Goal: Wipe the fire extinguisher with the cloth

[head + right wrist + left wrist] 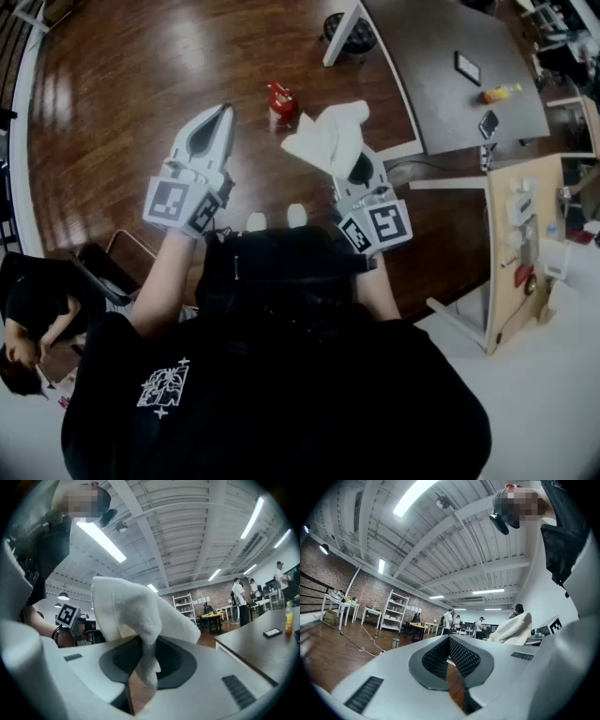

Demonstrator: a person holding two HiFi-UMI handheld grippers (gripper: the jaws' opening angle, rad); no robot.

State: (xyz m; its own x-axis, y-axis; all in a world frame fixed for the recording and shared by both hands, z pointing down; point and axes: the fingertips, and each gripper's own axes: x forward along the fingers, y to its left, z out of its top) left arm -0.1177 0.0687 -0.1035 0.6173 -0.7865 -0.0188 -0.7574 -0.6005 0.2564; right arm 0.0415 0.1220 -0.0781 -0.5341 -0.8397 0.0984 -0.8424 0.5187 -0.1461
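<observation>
Forward — right gripper (359,172), cloth (328,139) between jaws

Head view: even, moderately bright; pale glare streaks on wood floor (112,141), upper left. Strong fisheye bending at edges, corners dark. Both gripper views: round black vignette, fluorescent ceiling strips (415,496) blown out — light from overhead. Close to lens, cloth (136,616) soft, slightly blurred; far room reasonably sharp.

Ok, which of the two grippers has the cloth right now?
The right gripper: its jaws are clamped on the white cloth, which bunches up above them. The left gripper is shut with nothing between its jaws.
</observation>
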